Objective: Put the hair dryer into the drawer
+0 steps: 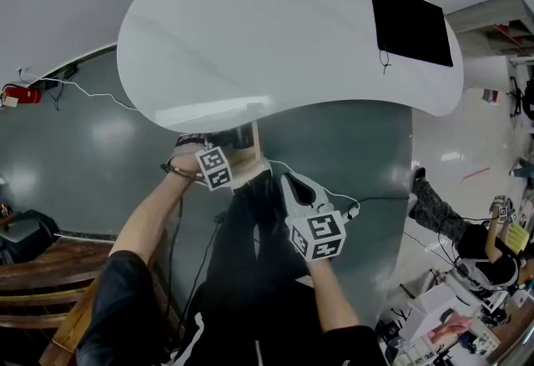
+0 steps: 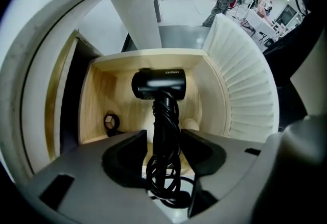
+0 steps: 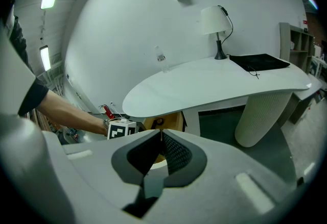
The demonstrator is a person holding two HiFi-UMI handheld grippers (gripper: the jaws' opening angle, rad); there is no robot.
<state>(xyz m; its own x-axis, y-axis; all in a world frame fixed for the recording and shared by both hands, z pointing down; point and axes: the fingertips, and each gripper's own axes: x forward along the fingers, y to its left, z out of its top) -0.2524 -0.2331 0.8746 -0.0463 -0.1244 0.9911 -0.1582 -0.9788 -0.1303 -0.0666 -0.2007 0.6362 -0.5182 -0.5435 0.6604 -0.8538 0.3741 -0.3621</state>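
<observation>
**A:** Left gripper (image 2: 163, 137), state?
**B:** Jaws narrow, clamped on the handle of the black hair dryer (image 2: 159, 85). Its cord (image 2: 164, 177) is coiled round the handle and bunches behind the jaws.
**A:** Right gripper (image 3: 160, 133)?
**B:** Jaws closed tip to tip, nothing between them. In the head view it sits at 4 o'clock of the left one.
**A:** Drawer (image 2: 110, 90)?
**B:** One wooden drawer, open under the white desk (image 1: 275, 31). Contents: the dryer's barrel, at 12 o'clock of the jaws, inside the walls; a small black ring (image 2: 111, 122), at 9 o'clock of the handle. Whether the dryer rests on the drawer floor cannot be told.
**A:** Desk top?
**B:** A lamp (image 3: 213, 21) and a black mat (image 3: 260, 61).
</observation>
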